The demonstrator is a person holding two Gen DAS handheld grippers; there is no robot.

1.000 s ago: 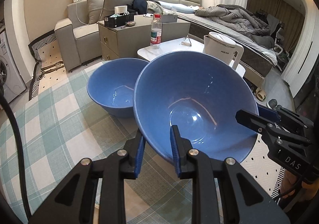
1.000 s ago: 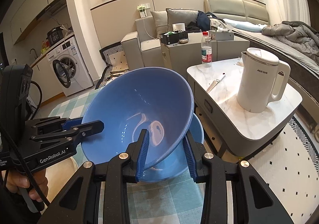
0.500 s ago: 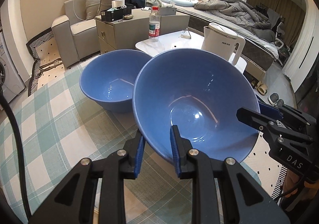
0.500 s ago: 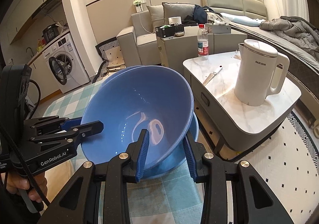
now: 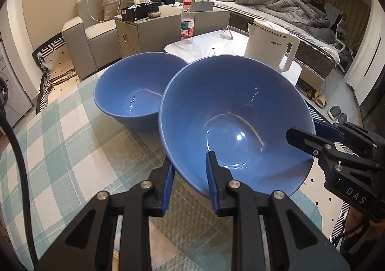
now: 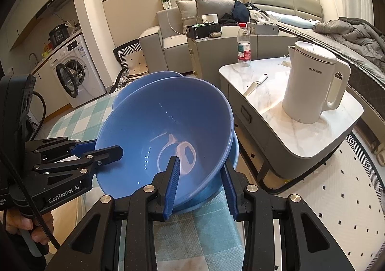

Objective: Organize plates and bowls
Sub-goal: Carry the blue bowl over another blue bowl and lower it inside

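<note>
A large blue bowl (image 5: 231, 114) is held tilted above the checked tablecloth (image 5: 67, 150). My left gripper (image 5: 189, 174) is shut on its near rim. My right gripper (image 6: 201, 174) is shut on the opposite rim and shows at the right of the left wrist view (image 5: 312, 136). The left gripper also shows in the right wrist view (image 6: 101, 153). A second blue bowl (image 5: 134, 88) stands on the cloth just behind and left of the held one. In the right wrist view the held bowl (image 6: 168, 136) overlaps the second bowl (image 6: 149, 78), whose rim peeks out behind and below.
A white marble side table (image 6: 300, 126) stands close to the right with a white kettle (image 6: 312, 88), a knife (image 6: 255, 85) and a water bottle (image 6: 243, 45). A grey cabinet (image 5: 168, 27), sofa, bed and washing machine (image 6: 74, 73) lie beyond.
The held bowl has come lower and closer to the second bowl. Both grippers kept their grip on its rim.
</note>
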